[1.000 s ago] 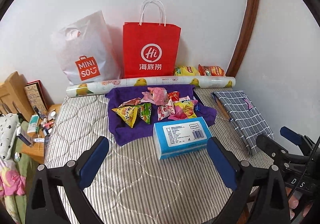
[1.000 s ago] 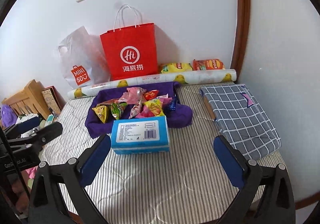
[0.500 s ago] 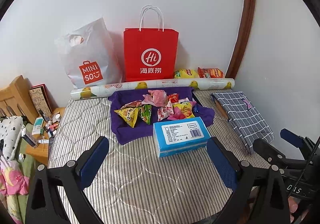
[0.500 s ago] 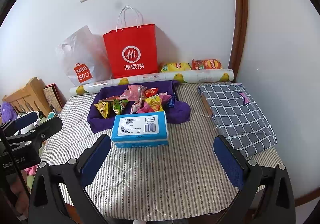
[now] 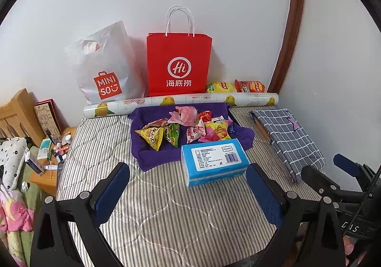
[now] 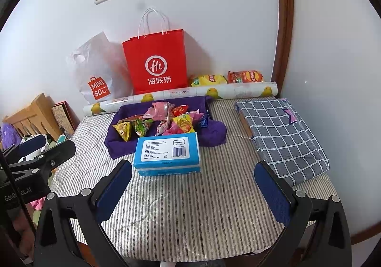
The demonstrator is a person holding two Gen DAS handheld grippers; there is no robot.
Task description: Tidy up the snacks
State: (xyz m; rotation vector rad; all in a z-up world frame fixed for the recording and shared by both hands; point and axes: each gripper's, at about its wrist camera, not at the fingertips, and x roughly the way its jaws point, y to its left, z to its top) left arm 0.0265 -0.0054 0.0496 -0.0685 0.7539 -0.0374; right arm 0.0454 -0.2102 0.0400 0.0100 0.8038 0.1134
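left gripper: released, empty | right gripper: released, empty | snack packets: piled on purple cloth, far of blue tissue pack

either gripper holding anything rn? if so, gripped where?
Nothing is held. The left gripper and the right gripper are both open and empty, above the striped mattress, short of the blue tissue pack and the snacks.

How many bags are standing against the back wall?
2: the white Miniso plastic bag on the left and the red paper bag beside it on the right. Two chip packets lie further right, flat.
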